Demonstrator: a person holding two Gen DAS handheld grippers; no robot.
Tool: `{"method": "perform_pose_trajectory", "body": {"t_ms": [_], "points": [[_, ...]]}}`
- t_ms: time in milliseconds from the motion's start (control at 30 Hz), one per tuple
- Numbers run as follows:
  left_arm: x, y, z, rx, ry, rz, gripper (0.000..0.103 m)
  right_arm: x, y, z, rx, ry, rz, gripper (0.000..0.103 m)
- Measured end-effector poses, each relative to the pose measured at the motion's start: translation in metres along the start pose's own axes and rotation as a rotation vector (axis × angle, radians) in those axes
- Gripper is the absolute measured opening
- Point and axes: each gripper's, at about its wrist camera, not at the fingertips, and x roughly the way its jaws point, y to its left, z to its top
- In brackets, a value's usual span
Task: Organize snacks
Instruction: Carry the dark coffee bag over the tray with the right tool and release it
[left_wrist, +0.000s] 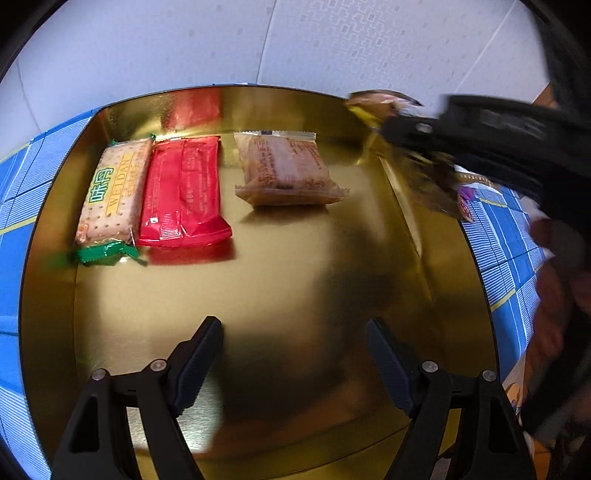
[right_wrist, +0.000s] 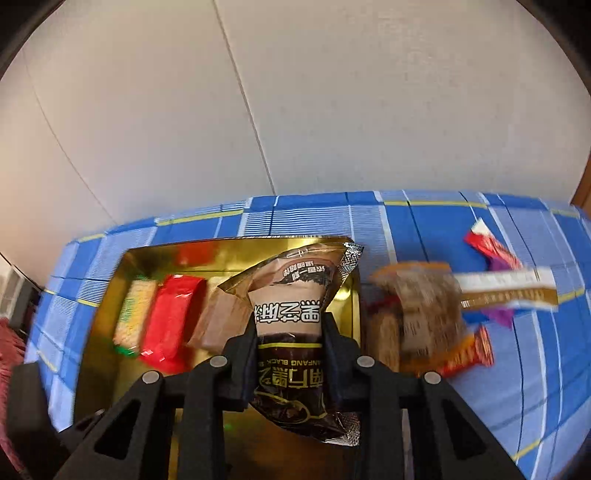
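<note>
— Three packets lie flat in the gold tin (left_wrist: 48, 280), all ahead of the left tongs (left_wrist: 295, 345): a green-ended cracker pack (left_wrist: 112, 192) far left, a red packet (left_wrist: 183, 192) touching its side, and a clear-wrapped brown cake (left_wrist: 286, 171) apart from them, straight ahead.

— And the left tongs themselves?

— Spread wide, nothing between them, hanging over the bare floor of the tin at its near end.

— What about the right tongs?

— The right tongs (right_wrist: 290, 354) are pinching a brown and gold sachet (right_wrist: 295, 291) across its middle. The sachet sticks out forward past the fingertips and also trails back beneath them. It sits above the tin's right part, level with the three packets, which from this view lie ahead and to the left.

— Anything outside the tin?

— Yes, to the right of the right tongs, on the blue checked cloth (right_wrist: 424, 221), a loose heap of snacks (right_wrist: 432, 314): brownish wrappers, an orange-red one, a purple bit, a red one farther off. They are blurred, so I cannot count them.

— Can the left camera see the other tool?

— It shows at upper right, blurred, with the sachet in its grip beside the tin's right wall.
</note>
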Motion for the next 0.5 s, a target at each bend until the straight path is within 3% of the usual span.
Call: {"method": "perform_pose_trajectory", "body": {"t_ms": [100, 167, 367, 500], "points": [[-0.002, 0.001, 0.000, -0.002, -0.005, 0.004, 0.081, 0.014, -0.006, 0.004, 0.025, 0.011, 0.008, 0.033], [-0.002, 0.002, 0.000, -0.006, -0.002, 0.004, 0.081, 0.009, -0.013, 0.003, 0.064, -0.015, 0.021, 0.042], [-0.008, 0.006, 0.002, -0.051, -0.036, -0.002, 0.081, -0.040, -0.044, -0.017, 0.183, -0.193, 0.064, 0.042], [-0.015, 0.007, 0.002, -0.071, -0.066, -0.014, 0.081, -0.065, -0.070, -0.041, 0.220, -0.248, -0.016, 0.042]]}}
